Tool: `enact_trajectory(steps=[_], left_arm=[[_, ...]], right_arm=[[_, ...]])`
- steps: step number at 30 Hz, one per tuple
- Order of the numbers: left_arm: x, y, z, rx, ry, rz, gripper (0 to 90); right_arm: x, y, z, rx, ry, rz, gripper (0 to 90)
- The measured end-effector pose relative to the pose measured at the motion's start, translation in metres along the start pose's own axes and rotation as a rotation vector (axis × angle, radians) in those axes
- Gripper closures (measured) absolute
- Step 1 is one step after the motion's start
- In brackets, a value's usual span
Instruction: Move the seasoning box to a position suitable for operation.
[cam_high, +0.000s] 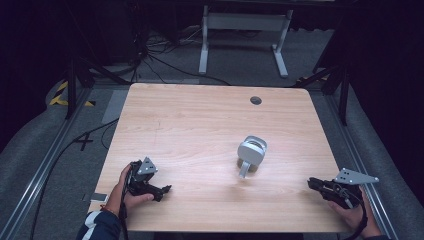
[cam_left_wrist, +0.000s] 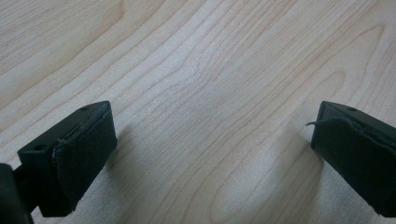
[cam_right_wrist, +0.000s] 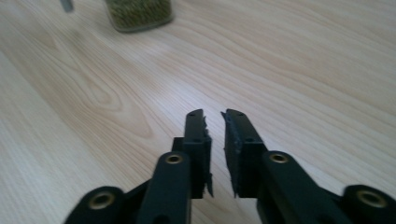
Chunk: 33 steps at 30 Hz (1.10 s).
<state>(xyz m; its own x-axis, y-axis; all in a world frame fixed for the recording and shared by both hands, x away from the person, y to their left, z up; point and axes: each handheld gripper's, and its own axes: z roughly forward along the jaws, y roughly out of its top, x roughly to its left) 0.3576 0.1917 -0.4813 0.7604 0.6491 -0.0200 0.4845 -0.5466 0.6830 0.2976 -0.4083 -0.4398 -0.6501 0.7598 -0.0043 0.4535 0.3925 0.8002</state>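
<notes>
1. Pale wood table (cam_high: 200, 125) sits in a dark room, with a round hole (cam_high: 256, 100) near its far edge.
2. Right of the middle stands a small jar (cam_high: 251, 155) with a grey lid and a grey handle pointing toward the person; the right gripper view shows greenish contents through its clear wall (cam_right_wrist: 138, 13).
3. Left gripper (cam_left_wrist: 212, 149), near the table's front left, has its jaws spread wide over bare wood.
4. Right gripper (cam_right_wrist: 214, 122), at the front right, has its jaws nearly together, grasping nothing.
</notes>
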Motion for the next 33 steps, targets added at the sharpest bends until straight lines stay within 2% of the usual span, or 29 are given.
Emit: enact_trajectory(steps=[2, 4, 5, 8, 12, 21, 28, 29, 33], left_arm=[[0.0, 0.0, 0.0, -0.001, -0.001, 0.0, 0.3], [0.0, 0.0, 0.0, -0.001, -0.002, 0.0, 0.3], [0.0, 0.0, 0.0, -0.001, -0.002, 0.0, 0.3], [0.0, 0.0, 0.0, -0.001, -0.001, 0.001, 0.3], [0.0, 0.0, 0.0, -0.001, -0.002, 0.0, 0.3], [0.0, 0.0, 0.0, -0.001, -0.001, 0.0, 0.3], [0.0, 0.0, 0.001, -0.007, 0.001, -0.002, 0.3], [0.0, 0.0, 0.001, -0.007, 0.001, -0.002, 0.3], [0.001, 0.0, 0.0, -0.002, 0.006, 0.015, 0.3]], right_arm=[[0.005, 0.005, 0.001, -0.001, 0.006, -0.018, 88.8], [0.007, 0.007, 0.002, -0.008, 0.016, -0.022, 89.2], [0.014, 0.015, 0.003, -0.016, 0.024, -0.044, 89.6], [0.021, 0.022, 0.004, -0.031, 0.041, -0.051, 89.7], [0.037, 0.037, 0.008, -0.057, 0.08, -0.099, 89.7], [0.068, 0.067, 0.019, -0.068, 0.139, -0.19, 89.8], [0.092, 0.1, 0.031, -0.118, 0.174, -0.26, 89.9], [0.092, 0.1, 0.031, -0.118, 0.174, -0.26, 89.9], [0.104, 0.119, 0.039, -0.156, 0.185, -0.281, 89.9]])
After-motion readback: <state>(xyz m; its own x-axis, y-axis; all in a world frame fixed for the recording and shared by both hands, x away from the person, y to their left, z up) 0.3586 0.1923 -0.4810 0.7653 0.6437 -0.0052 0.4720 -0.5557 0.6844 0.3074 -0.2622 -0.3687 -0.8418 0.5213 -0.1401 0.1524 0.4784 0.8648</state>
